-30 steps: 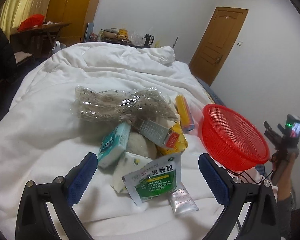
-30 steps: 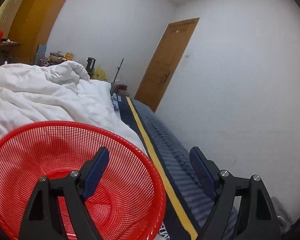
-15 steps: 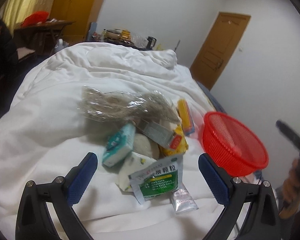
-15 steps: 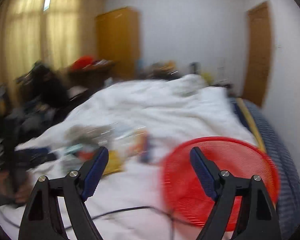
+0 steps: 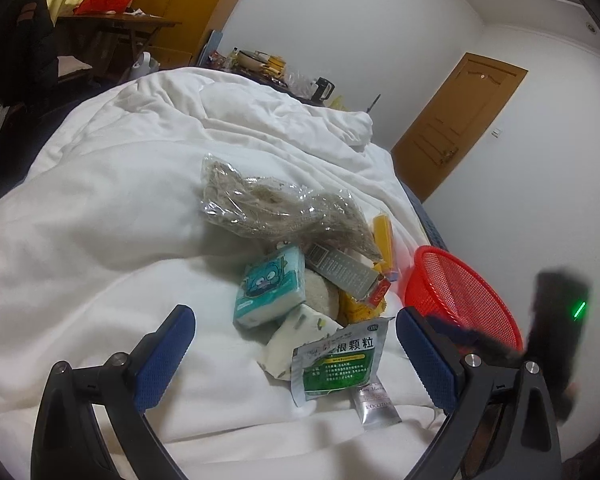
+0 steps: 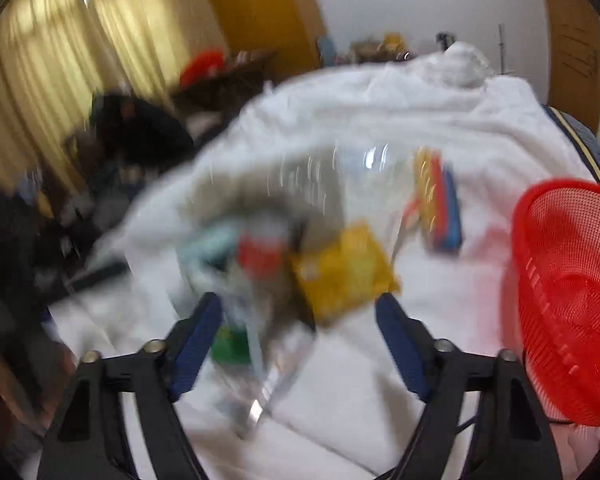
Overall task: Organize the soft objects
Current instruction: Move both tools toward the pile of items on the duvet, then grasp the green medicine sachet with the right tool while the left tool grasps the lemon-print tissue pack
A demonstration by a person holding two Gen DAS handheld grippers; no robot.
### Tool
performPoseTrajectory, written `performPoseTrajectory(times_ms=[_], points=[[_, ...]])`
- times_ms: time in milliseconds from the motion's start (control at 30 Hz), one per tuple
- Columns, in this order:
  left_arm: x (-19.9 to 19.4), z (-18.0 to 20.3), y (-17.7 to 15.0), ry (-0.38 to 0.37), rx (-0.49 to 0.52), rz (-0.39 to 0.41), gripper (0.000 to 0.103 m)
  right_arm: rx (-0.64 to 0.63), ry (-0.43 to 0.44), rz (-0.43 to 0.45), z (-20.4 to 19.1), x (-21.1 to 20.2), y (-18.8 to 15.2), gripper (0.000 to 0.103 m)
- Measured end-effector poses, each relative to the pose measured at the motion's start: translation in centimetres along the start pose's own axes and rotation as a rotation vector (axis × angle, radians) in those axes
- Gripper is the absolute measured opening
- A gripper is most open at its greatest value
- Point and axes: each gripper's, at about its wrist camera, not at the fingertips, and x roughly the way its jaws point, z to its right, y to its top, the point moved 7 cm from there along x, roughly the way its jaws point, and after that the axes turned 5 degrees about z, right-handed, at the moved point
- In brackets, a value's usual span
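Observation:
A pile of soft items lies on the white duvet (image 5: 100, 220): a clear bag of brown fibre (image 5: 276, 208), a teal tissue pack (image 5: 270, 292), a white tissue pack (image 5: 300, 340), a green sachet (image 5: 340, 360), a small silver tube (image 5: 376, 400), a yellow packet (image 5: 356, 308) and a yellow tube (image 5: 384, 240). A red mesh basket (image 5: 460, 296) sits to the pile's right. My left gripper (image 5: 296, 348) is open and empty, just short of the pile. My right gripper (image 6: 300, 340) is open and empty over the blurred pile, with the basket (image 6: 572, 280) to its right.
A wooden door (image 5: 456, 128) stands in the far wall. A cluttered table (image 5: 268, 64) is behind the bed and a desk (image 5: 116, 28) at the far left. The right hand-held unit (image 5: 556, 340) shows at the left wrist view's right edge.
My right gripper has swung left from over the basket to face the pile, and its view is motion-blurred. My left gripper has drifted slightly and stays open near the pile.

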Motion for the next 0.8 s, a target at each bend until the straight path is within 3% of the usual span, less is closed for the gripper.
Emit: performPoseTrajectory(times_ms=[100,267,433,600,667,800], points=[[0.0,0.4,-0.3,0.009,0.029,0.008,0.101,-0.051,-0.015,-0.029,-1.2,1.3,-1.1,0.069],[0.3,0.8,-0.5,0.011,0.052,0.002,0.101,-0.064,0.065,-0.019,-2.2,1.6,-1.9,0.069],[0.7,0.8,-0.7,0.010,0.037,-0.020,0.101,-0.091,0.079,-0.030,-2.7,2.5,-2.4,0.064],[1.1,0.6,-1.2,0.009,0.026,-0.047,0.101,-0.157,0.016,0.024,-3.4,1.4,-2.2,0.026],[1.2,0.5,-1.2,0.011,0.022,-0.050,0.101,-0.149,-0.005,0.047,-3.1,0.5,-2.2,0.016],[1.2,0.9,-1.5,0.016,0.040,-0.053,0.101,-0.046,-0.008,0.095,-0.7,-1.8,-2.4,0.010]])
